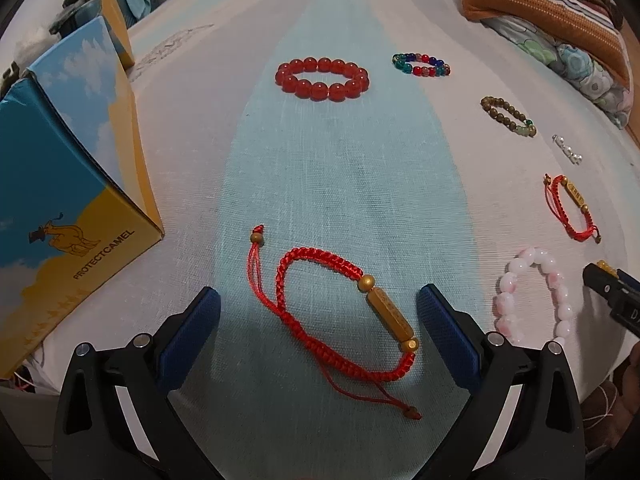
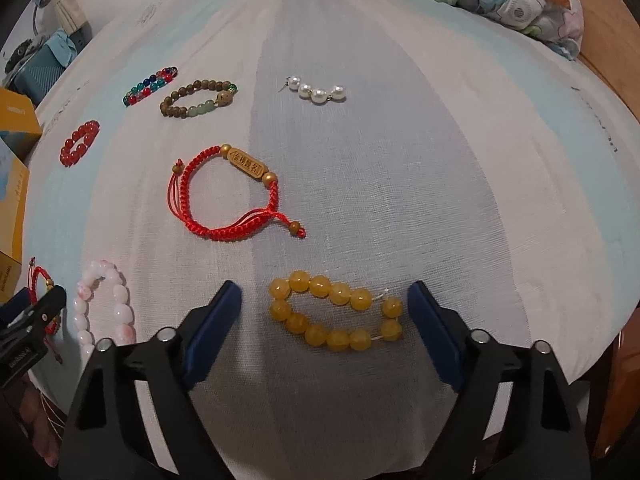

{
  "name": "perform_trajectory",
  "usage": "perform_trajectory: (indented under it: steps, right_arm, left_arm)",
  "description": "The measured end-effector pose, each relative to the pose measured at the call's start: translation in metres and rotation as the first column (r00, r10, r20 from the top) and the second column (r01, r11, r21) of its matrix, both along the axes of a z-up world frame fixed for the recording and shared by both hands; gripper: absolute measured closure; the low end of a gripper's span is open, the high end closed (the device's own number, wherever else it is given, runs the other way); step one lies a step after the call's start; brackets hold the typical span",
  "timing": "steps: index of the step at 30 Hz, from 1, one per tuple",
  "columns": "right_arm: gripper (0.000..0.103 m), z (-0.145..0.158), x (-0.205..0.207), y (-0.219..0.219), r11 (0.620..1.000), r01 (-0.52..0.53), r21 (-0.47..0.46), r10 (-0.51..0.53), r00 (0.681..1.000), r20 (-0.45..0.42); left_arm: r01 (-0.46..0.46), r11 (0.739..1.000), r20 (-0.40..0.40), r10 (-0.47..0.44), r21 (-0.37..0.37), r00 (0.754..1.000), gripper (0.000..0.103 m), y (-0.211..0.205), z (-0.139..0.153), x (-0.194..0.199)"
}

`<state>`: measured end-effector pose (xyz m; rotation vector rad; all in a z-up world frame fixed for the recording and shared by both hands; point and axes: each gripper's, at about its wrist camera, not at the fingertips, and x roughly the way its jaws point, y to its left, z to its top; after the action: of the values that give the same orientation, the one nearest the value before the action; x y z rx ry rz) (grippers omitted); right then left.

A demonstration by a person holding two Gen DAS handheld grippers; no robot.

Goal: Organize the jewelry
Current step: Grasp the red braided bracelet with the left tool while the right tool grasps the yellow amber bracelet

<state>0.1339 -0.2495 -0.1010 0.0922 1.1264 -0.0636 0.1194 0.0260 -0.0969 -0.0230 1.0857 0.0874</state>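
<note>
Left gripper (image 1: 318,322): hovering with jaws spread wide and gripping nothing; a red braided cord bracelet with gold bar bead (image 1: 346,322) is lying flat on the cloth between its blue pads (image 1: 188,338), touching neither.

Right gripper (image 2: 324,320): likewise standing wide apart and empty, framing a yellow bead bracelet (image 2: 336,312) that is resting between its fingers, clear of both.

Pale blue-and-white striped cloth (image 1: 340,168): bearing all items, each lying apart from the others.
- Red round-bead bracelet (image 1: 322,79), lying farther out along the blue stripe.
- Multicoloured glass-bead bracelet (image 1: 421,65), sitting to its right.
- Brown wooden-bead bracelet with green beads (image 1: 509,116), lying near the pearls.
- Short pearl strand (image 2: 318,90).
- Second red cord bracelet with inscribed gold bar (image 2: 232,192), lying beyond the yellow beads.
- Pink-and-white bead bracelet (image 1: 534,298), lying between the two grippers.

Blue-and-yellow cardboard box printed PROTECTCAMEL (image 1: 68,184): standing at the left edge of the cloth.

Folded floral and striped bedding (image 1: 560,20): lying at the far right corner.
</note>
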Motion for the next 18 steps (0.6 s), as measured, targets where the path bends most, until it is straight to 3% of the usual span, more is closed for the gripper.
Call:
perform_trajectory:
  steps: [6,8,16,18]
  right_arm:
    - [0.042,0.001,-0.001,-0.004,1.0,0.021,0.007,-0.021,1.0,0.002]
    - [0.045,0.001,-0.002,-0.005,1.0,0.025,0.005,-0.025,1.0,0.004]
    - [0.076,0.004,-0.004,-0.005,0.999,0.031,-0.007,-0.031,0.999,0.01]
    - [0.085,0.005,-0.005,-0.005,0.999,0.033,-0.013,-0.033,0.999,0.011]
  left_arm:
    - [0.0,1.0,0.011,0.0,0.003,1.0,0.025,-0.001,0.002,-0.004]
    - [0.004,1.0,0.015,-0.004,-0.001,1.0,0.035,-0.001,0.003,-0.005]
    - [-0.01,1.0,0.024,0.01,0.009,1.0,0.061,0.006,0.005,-0.01]
    - [-0.011,1.0,0.026,0.01,0.011,1.0,0.072,0.007,0.006,-0.011]
